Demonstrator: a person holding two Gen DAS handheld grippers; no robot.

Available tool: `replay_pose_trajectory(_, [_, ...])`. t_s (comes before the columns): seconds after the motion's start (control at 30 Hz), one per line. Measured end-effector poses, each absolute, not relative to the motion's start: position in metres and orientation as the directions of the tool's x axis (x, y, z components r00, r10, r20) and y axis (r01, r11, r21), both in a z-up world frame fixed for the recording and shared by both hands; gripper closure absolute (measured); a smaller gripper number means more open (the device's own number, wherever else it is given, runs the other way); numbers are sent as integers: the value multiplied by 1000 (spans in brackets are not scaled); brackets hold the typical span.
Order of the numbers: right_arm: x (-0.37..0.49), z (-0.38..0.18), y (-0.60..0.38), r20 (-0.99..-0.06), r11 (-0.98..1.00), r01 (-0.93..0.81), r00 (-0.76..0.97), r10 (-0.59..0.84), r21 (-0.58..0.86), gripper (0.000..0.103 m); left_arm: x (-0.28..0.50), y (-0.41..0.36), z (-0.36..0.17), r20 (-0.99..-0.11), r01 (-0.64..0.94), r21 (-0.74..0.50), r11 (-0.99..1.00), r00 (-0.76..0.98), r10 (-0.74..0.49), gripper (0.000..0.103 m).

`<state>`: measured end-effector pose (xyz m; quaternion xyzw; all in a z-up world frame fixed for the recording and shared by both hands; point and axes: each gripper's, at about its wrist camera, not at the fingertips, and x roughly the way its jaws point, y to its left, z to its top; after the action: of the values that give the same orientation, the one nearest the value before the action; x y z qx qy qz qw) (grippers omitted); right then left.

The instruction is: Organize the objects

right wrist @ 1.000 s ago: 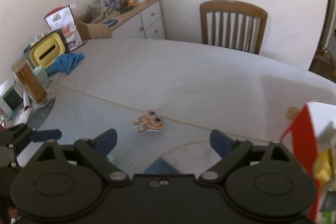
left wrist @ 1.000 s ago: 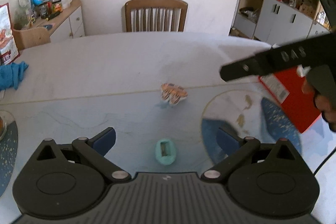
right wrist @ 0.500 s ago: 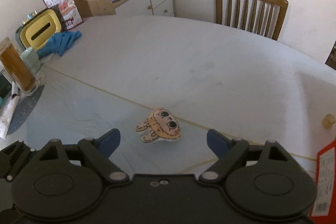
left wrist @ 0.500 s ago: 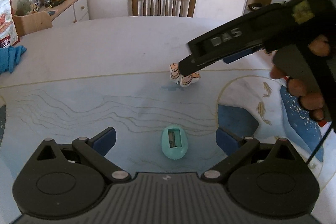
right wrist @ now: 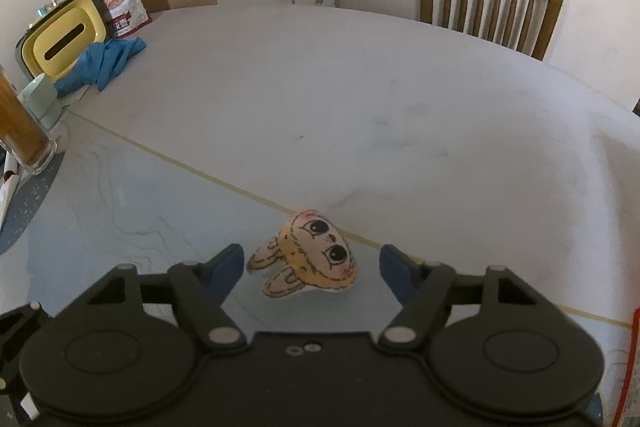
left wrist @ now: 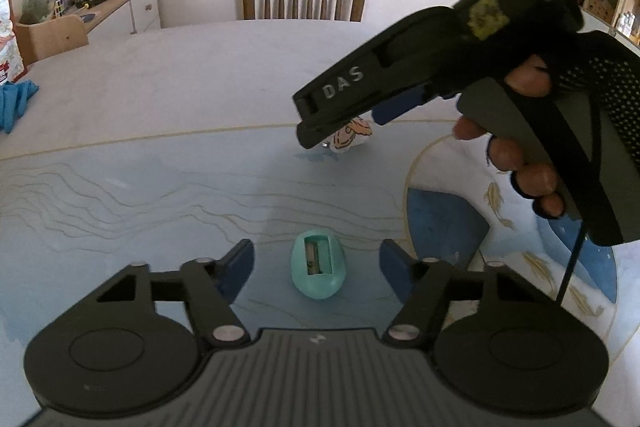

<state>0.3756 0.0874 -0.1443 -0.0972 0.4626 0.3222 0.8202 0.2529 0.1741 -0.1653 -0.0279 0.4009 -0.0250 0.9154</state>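
Both tools tilt down, jaws closing around objects.

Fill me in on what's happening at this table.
A person works two handheld grippers. The left gripper straddles a small teal egg-shaped pencil sharpener; the right gripper straddles a small flat fabric rabbit face. Both sets of jaws have just been closing, but the pads touch neither object yet, and both lie on the blue patterned mat.

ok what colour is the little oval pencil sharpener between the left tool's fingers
Mint green, the small oval plastic pencil sharpener; the left wrist view shows it best.
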Motion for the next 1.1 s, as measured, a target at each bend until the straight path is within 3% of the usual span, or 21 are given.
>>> replay_pose_trajectory(0.2, [378,-149,91,-830,777,-615,357,429,137,37,253,172,-167,-734,34,-69,997,675,-74,50])
replay_pose_trajectory(0.27, [378,-150,93,-835,776,-618,356,421,128,43,255,172,-167,-740,28,-66,997,669,-68,59])
replay_pose_trajectory(0.47, [375,-148,92,-833,781,-615,370,410,111,48,256,173,-166,-753,5,-69,998,656,-55,69])
replay_pose_trajectory(1.1, [322,-85,5,-783,797,-581,414,465,166,49,252,148,-119,-737,32,-121,992,667,-112,74])
